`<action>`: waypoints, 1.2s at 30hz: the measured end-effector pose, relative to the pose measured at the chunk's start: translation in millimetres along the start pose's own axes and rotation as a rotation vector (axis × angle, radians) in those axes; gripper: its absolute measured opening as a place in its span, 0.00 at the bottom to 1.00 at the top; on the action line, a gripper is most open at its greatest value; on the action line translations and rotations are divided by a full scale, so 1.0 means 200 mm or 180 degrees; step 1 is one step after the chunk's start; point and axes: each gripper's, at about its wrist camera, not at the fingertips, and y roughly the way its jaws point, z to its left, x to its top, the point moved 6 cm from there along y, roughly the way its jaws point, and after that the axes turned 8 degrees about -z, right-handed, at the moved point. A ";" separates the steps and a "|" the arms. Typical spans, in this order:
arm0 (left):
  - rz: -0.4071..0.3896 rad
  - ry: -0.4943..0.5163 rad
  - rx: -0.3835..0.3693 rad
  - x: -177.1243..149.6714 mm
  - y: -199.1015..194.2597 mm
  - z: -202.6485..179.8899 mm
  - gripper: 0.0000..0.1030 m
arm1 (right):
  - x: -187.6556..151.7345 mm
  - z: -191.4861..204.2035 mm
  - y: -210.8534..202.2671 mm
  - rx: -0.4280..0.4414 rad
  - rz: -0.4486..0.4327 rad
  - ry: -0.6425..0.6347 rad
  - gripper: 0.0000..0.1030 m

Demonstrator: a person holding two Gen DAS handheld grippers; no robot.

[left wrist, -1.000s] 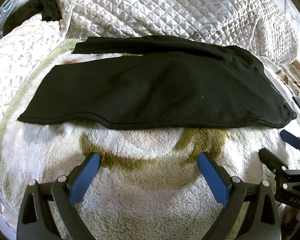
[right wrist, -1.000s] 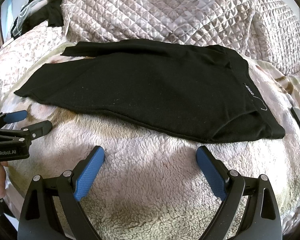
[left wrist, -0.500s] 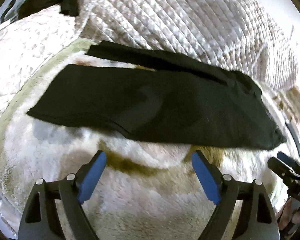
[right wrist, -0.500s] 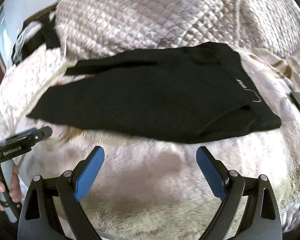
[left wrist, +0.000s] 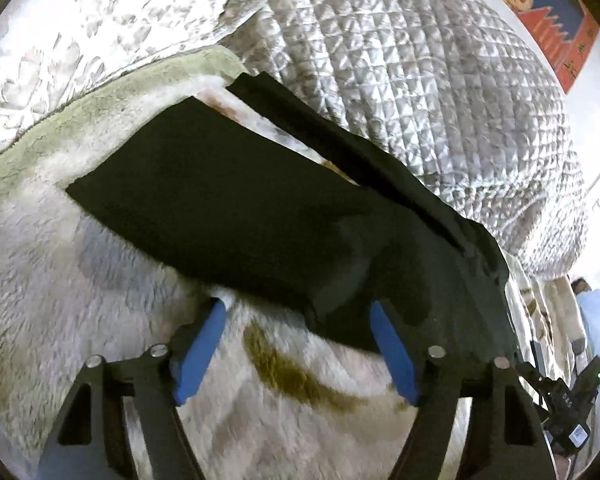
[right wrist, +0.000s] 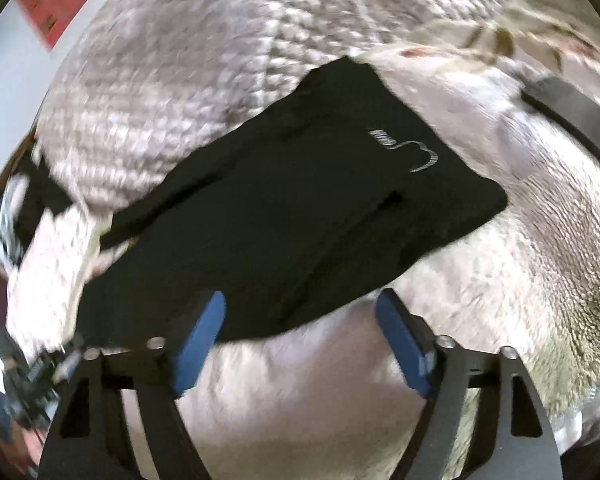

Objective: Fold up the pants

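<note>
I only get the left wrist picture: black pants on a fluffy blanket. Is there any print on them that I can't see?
Observer: Yes. The right wrist view shows a small white logo on the pants, near one end.
Operator: And what's the other claw doing?
Observer: The right gripper is at the pants' near edge, jaws closing, pads not yet pressing the cloth.
Operator: Anything else lying there?
Observer: A dark strap lies on the blanket beyond that end.
</note>
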 end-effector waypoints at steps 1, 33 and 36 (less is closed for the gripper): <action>-0.0022 -0.0019 0.0000 0.01 0.01 0.01 0.71 | 0.01 -0.01 0.01 0.0000 -0.0017 0.0054 0.69; -0.0245 -0.0026 0.0277 0.13 -0.23 0.06 0.04 | 0.18 -0.21 -0.22 0.0125 -0.0108 0.0658 0.01; -0.0249 -0.0043 0.0297 0.04 -0.34 0.09 0.04 | 0.12 -0.24 -0.33 0.0084 -0.0067 0.0644 0.01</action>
